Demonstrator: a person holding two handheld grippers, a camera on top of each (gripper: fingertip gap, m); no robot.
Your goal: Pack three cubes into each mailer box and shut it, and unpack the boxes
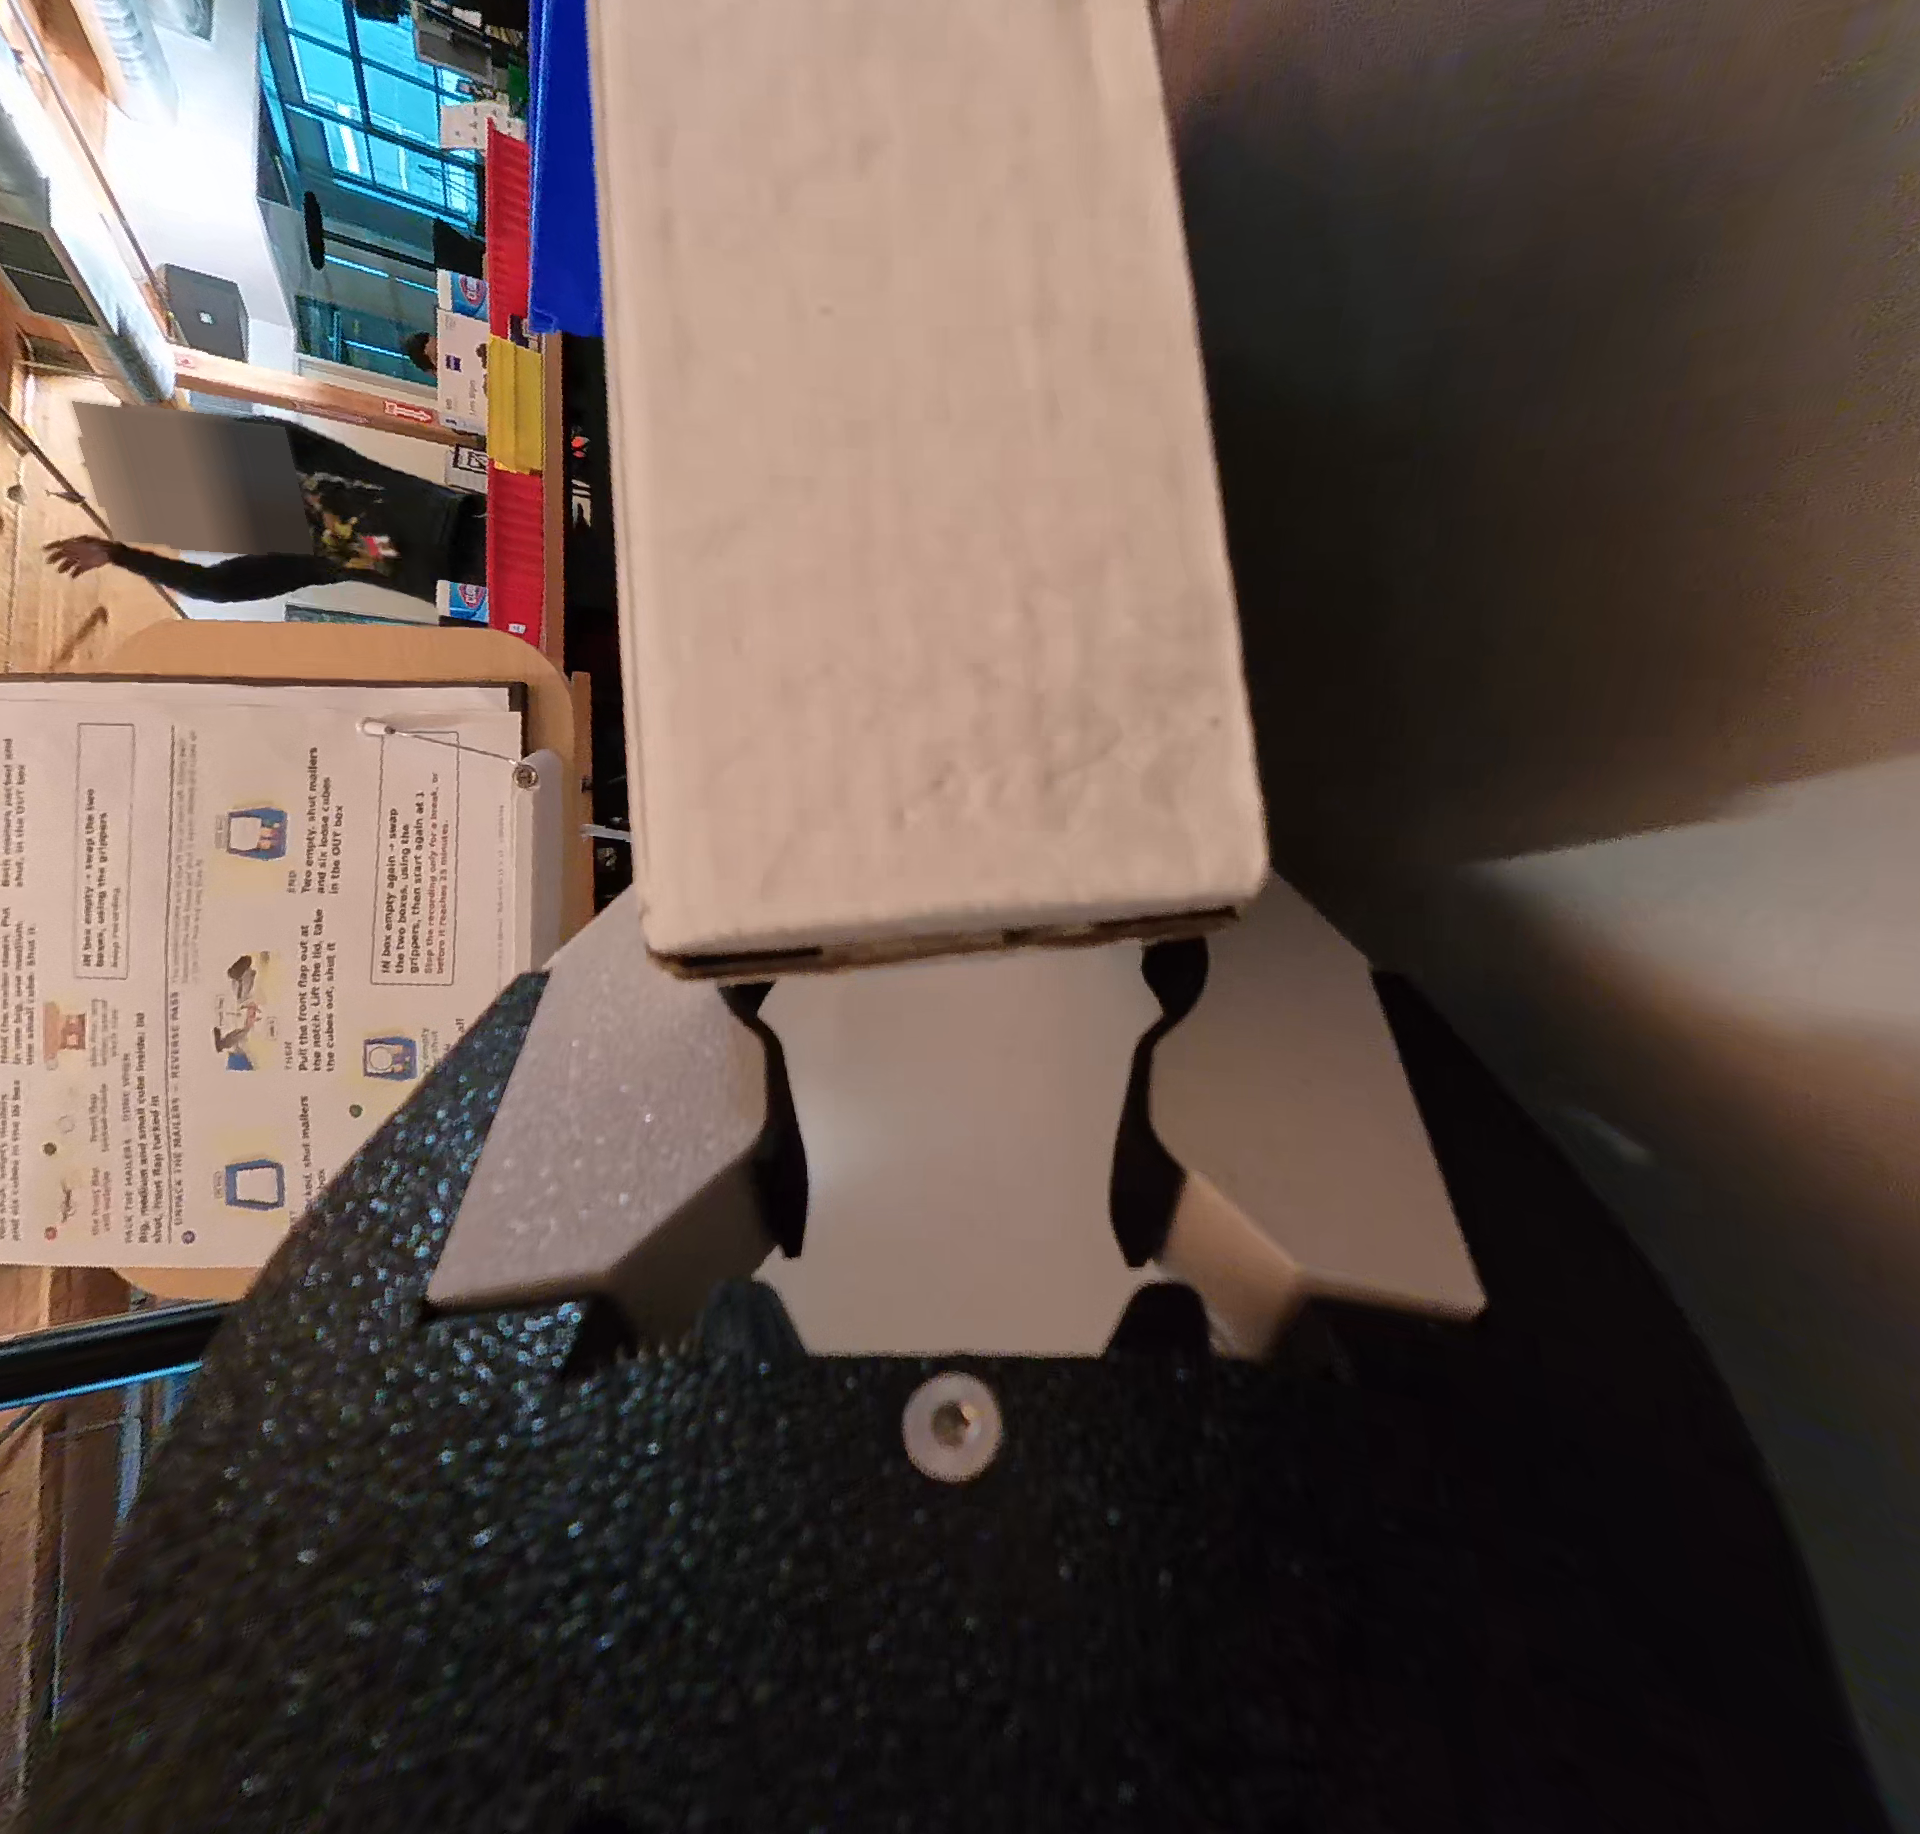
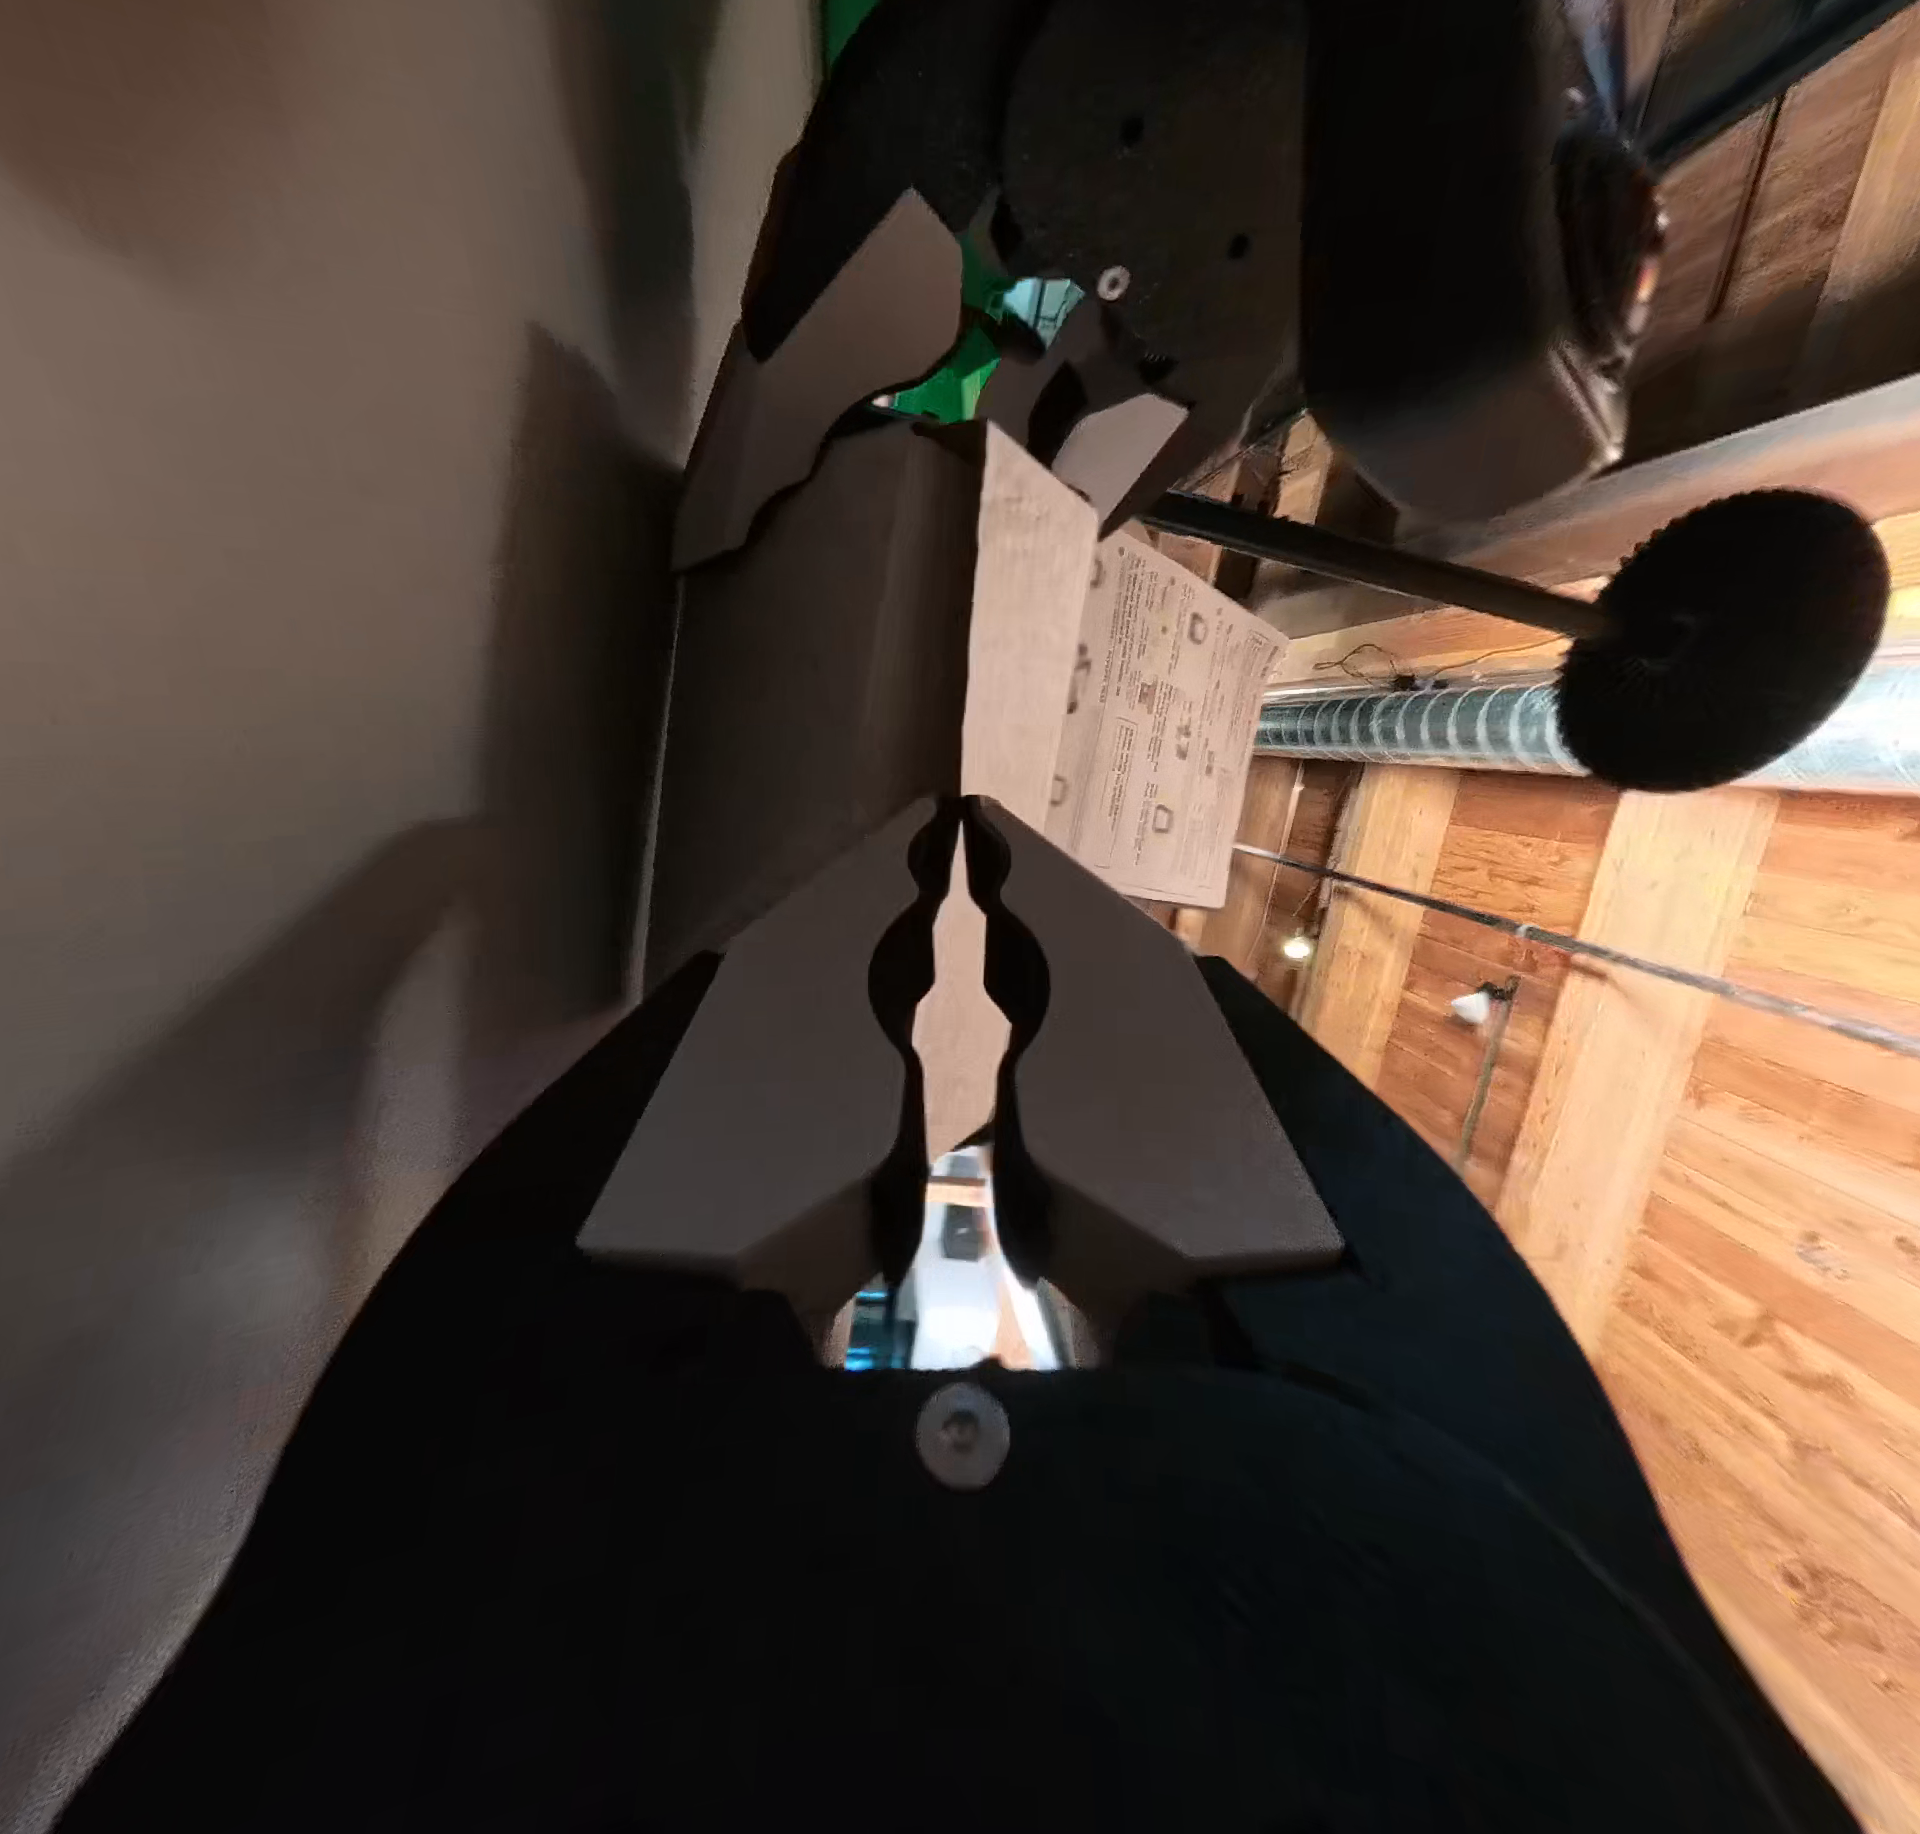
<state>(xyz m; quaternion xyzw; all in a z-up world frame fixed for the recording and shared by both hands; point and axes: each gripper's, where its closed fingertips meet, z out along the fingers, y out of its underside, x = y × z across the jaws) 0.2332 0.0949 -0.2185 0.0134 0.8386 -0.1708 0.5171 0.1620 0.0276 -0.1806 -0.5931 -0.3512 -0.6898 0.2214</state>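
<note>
At nine o'clock from my left wrist camera I see a printed instruction sheet (image 1: 260,974) clipped to a tan board (image 1: 343,657); above it, toward ten o'clock, a person in dark clothing (image 1: 312,527) stands with one arm out; at eleven o'clock are blue-lit windows (image 1: 364,122), with a stack of red, yellow and blue bins (image 1: 516,434) just beside them. From my right wrist camera a round black fuzzy microphone (image 2: 1720,641) sits at two o'clock on a dark rod, across a ribbed silver duct (image 2: 1413,724); wooden plank walls (image 2: 1714,1109) fill three to four o'clock.
</note>
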